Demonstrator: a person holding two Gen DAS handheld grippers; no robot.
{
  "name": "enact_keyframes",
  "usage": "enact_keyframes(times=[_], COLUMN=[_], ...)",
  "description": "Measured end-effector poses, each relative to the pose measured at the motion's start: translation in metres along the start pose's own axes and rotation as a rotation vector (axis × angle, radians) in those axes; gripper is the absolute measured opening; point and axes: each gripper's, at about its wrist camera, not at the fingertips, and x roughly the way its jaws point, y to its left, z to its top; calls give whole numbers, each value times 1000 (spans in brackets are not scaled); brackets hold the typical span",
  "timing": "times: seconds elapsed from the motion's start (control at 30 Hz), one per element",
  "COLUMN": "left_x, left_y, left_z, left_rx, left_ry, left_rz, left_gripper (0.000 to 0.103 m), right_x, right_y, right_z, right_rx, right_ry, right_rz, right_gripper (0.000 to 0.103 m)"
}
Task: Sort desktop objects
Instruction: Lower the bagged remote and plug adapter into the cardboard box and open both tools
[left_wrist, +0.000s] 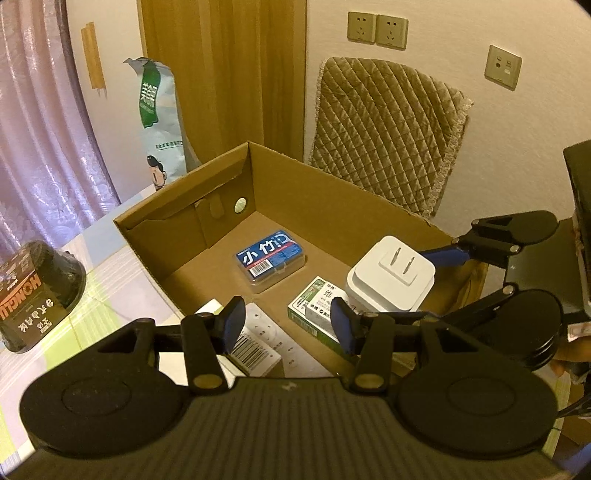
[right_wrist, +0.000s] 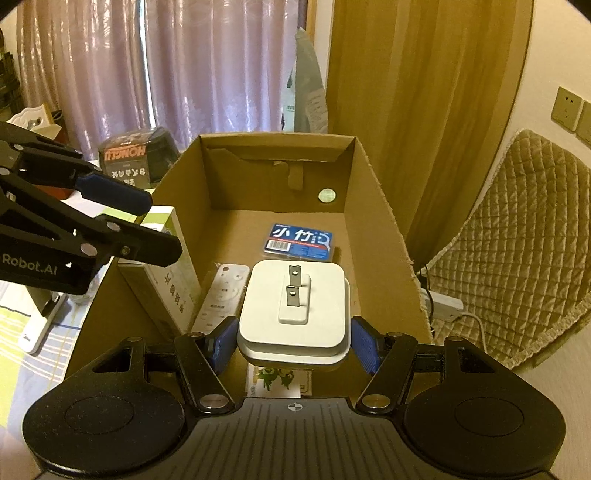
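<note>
White plug adapter (right_wrist: 293, 314) sits between my right gripper (right_wrist: 293, 343) pads, prongs pointing up, over the open cardboard box (right_wrist: 384, 221). Both blue pads (right_wrist: 364, 345) look tight against its sides, so I read it as clamped and carried clear of the box floor, though the underside is hidden from me. This fits either lowering it in or lifting it out; I can't tell which from here. Either way the grip needs to stay square, since the smooth casing would likely slip if tilted. In the right wrist view, a blue card case (right_wrist: 299, 240) lies on the floor at 12 o'clock from the adapter, a white remote (right_wrist: 221, 295) at 10 o'clock, and a white carton (right_wrist: 170, 273) leans on the wall at 9 o'clock. A green-and-white box (left_wrist: 317, 310) lies just beside the adapter at 8 o'clock in the left view. My left gripper (left_wrist: 288, 325) hangs spread and empty over the near rim.
</note>
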Motion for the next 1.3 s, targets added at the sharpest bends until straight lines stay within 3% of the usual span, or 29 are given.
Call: enact_keyframes(times=[0.6, 1.3], left_x=[-10, -39], left_y=[7, 19], left_z=[-7, -31], left_rx=[-20, -60], left_ry=[-3, -5], left_rz=[8, 21], left_gripper=[46, 49], right_x=[2, -36], right_y=[8, 15], right_z=[2, -9], right_rx=[-33, 13], right_ry=[-14, -67], right_rz=[10, -39], right_gripper=[65, 65])
